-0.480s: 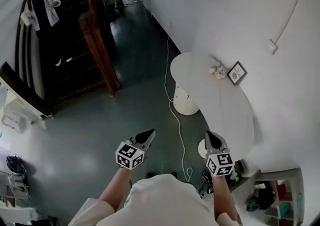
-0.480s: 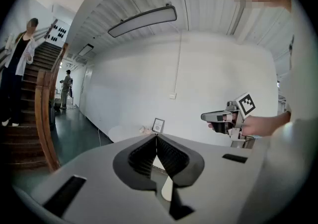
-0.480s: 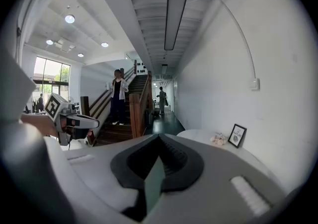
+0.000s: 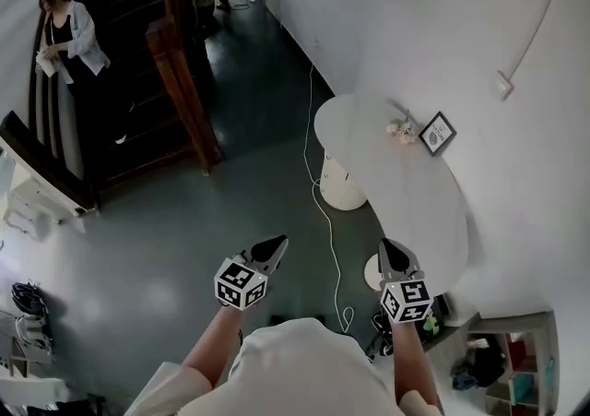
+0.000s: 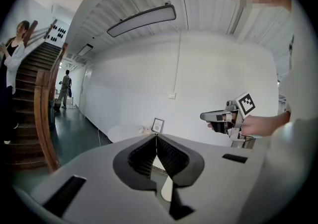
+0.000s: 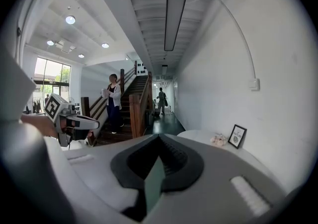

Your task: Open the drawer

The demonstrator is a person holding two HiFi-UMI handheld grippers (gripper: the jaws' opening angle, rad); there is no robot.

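No drawer can be made out in any view. Both grippers are held in the air at waist height over the dark floor, side by side and apart. My left gripper (image 4: 277, 243) is shut with nothing between its jaws; its tips meet (image 5: 156, 136) in the left gripper view. My right gripper (image 4: 386, 246) is shut and empty too, its tips together (image 6: 158, 135), and it hangs next to the near end of a white oval table (image 4: 415, 202). Each gripper view shows the other gripper, the right gripper (image 5: 204, 116) and the left gripper (image 6: 95, 121).
On the table stand a small framed picture (image 4: 436, 135) and pale flowers (image 4: 401, 132). A white cable (image 4: 321, 207) runs along the floor. An open shelf unit (image 4: 512, 363) sits at lower right. A wooden staircase (image 4: 175, 64) rises at left, with a person (image 4: 69, 36) on it.
The person on the stairs has stepped a little to the left and up. Both grippers stay where they were.
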